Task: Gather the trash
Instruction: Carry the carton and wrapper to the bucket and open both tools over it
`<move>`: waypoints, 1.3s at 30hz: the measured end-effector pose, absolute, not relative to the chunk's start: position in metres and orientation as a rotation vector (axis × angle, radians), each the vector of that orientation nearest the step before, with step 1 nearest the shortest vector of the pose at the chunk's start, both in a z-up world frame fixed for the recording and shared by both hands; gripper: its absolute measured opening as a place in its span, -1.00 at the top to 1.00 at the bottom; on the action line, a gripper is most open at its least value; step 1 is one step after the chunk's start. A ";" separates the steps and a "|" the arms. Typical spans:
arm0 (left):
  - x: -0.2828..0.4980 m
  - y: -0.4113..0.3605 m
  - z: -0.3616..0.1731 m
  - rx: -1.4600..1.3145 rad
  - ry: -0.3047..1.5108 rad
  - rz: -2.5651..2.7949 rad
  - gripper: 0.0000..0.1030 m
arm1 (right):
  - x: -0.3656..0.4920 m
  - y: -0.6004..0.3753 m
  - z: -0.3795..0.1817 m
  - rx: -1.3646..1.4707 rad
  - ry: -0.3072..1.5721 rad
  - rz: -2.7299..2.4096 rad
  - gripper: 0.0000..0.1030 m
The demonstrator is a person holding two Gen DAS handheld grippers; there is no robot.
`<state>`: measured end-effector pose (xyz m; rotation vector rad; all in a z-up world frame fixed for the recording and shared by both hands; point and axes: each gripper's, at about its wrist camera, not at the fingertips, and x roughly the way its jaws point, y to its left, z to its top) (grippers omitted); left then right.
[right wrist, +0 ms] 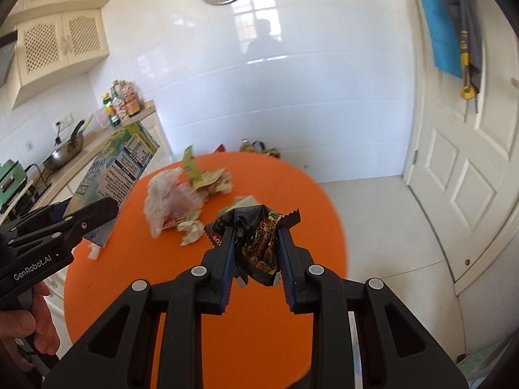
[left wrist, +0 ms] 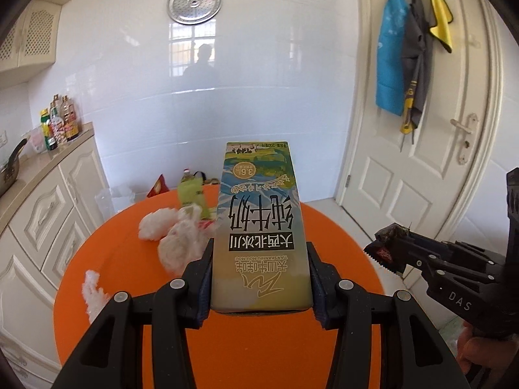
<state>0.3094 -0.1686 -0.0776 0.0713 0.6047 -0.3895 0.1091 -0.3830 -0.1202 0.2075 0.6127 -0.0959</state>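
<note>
My left gripper (left wrist: 259, 253) is shut on a green and blue milk carton (left wrist: 259, 227) and holds it above the round orange table (left wrist: 259, 350). The carton also shows in the right wrist view (right wrist: 120, 168). My right gripper (right wrist: 256, 233) is shut on a crumpled dark snack wrapper (right wrist: 259, 243) above the table; it also shows in the left wrist view (left wrist: 382, 249). On the table lie white crumpled tissues (left wrist: 175, 233), a green wrapper (left wrist: 191, 194), a clear plastic bag (right wrist: 172, 197) and paper scraps (right wrist: 211, 181).
A kitchen counter (left wrist: 48, 162) with bottles (left wrist: 60, 120) and a pan stands at the left. A white door (left wrist: 421, 162) with hanging cloths is at the right. Bags lie on the floor by the tiled wall behind the table.
</note>
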 end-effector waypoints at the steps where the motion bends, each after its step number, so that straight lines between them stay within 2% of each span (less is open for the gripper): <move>1: 0.308 -0.177 -0.074 0.076 0.595 -0.414 0.12 | 0.103 -0.393 -0.116 0.212 0.603 -0.120 0.51; 9: 0.307 -0.257 -0.071 0.136 0.580 -0.663 0.12 | 0.045 -0.487 -0.099 0.257 0.557 -0.353 0.51; 16: 0.313 -0.348 -0.115 0.210 0.730 -0.896 0.12 | -0.010 -0.577 -0.128 0.354 0.604 -0.562 0.51; 21: 0.316 -0.395 -0.162 0.282 0.867 -0.984 0.12 | -0.032 -0.628 -0.179 0.450 0.678 -0.645 0.51; 34: 0.384 -0.500 -0.299 0.438 1.260 -1.022 0.11 | -0.027 -0.707 -0.330 0.738 0.864 -0.664 0.50; 37: 0.405 -0.533 -0.322 0.468 1.337 -1.016 0.10 | -0.027 -0.721 -0.359 0.804 0.899 -0.670 0.43; 39: 0.422 -0.553 -0.335 0.470 1.382 -1.005 -0.02 | -0.029 -0.728 -0.377 0.857 0.910 -0.672 0.34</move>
